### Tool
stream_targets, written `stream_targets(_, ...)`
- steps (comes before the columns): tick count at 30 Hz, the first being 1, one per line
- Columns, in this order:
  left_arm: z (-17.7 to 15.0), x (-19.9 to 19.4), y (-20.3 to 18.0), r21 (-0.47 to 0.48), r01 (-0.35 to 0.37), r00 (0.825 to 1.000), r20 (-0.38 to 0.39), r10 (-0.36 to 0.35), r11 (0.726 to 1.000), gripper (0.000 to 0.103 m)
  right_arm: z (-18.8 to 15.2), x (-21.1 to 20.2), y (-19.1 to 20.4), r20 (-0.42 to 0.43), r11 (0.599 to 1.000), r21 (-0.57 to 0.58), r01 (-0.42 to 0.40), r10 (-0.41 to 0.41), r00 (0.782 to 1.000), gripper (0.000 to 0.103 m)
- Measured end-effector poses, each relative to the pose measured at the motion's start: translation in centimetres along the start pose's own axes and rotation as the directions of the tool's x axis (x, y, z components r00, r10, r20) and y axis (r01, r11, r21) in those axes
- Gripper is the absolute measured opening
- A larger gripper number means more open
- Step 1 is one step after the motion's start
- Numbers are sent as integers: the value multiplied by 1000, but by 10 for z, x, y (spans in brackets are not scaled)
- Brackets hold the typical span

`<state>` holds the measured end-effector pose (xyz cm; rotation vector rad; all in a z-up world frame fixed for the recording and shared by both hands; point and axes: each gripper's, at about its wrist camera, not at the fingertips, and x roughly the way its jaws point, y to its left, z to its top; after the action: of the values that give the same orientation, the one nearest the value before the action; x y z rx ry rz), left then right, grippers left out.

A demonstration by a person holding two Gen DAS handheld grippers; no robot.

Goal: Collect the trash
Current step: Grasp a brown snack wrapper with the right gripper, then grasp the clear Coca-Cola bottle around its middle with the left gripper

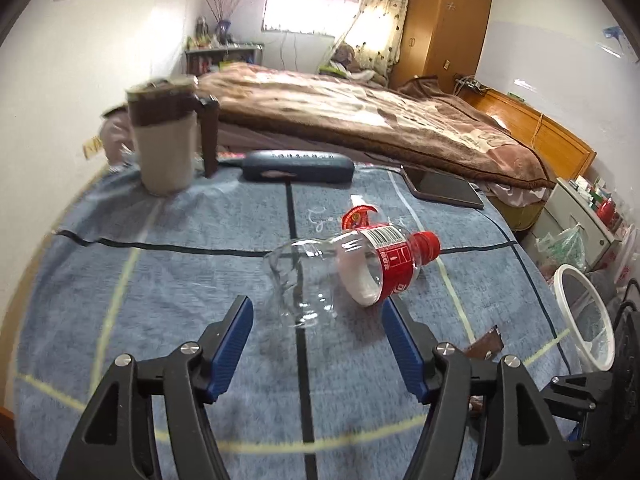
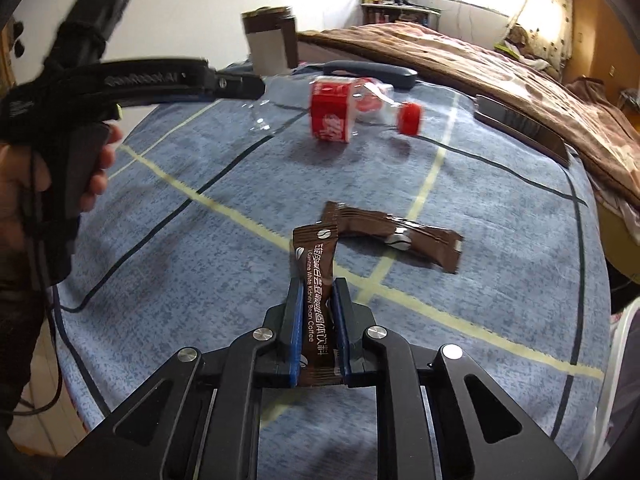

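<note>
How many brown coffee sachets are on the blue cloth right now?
2. One brown foil coffee sachet is pinched in the right gripper; the other sachet lies flat just beyond it. None seem hidden.

Bottle (image 1: 352,264) lies on its side mid-table on the cloth (image 1: 160,280), cap toward the bed (image 1: 360,120). Behind it: mug (image 1: 166,136) far left, case (image 1: 298,165) centre, phone (image 1: 446,190) right. Two sachets (image 2: 394,236) lie nearer than the bottle, one overlapping the other. Bin (image 1: 586,316) sits off the table's right edge.

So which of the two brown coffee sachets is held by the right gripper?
The nearer sachet, standing up between the shut pads of the right gripper. The other sachet lies flat on the blue cloth beyond it, untouched.
</note>
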<state>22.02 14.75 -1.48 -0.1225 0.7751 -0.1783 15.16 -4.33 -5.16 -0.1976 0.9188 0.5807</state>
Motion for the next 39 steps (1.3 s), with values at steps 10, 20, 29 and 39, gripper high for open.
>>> stream_targets(10,-1,13,-17,-4,98,995,-27,-98,995,69,-10,-14,-26,33,995,99,20,-23,999,16)
stream_targets(20,-12,2,-76,171,194,980,-69,-184,966,70,-18,-28,-48,71,982,184,35,-49,996,16)
stream_targets(29,19,9,-73,208,63,998,-26,-58,976,74,-11,-30,-56,109,977,210,21,-44,993,17)
stream_targets(39,27,53,-91,191,53,993,-114,-31,980,74,-5,-31,-74,140,961,275,23,-63,988,17)
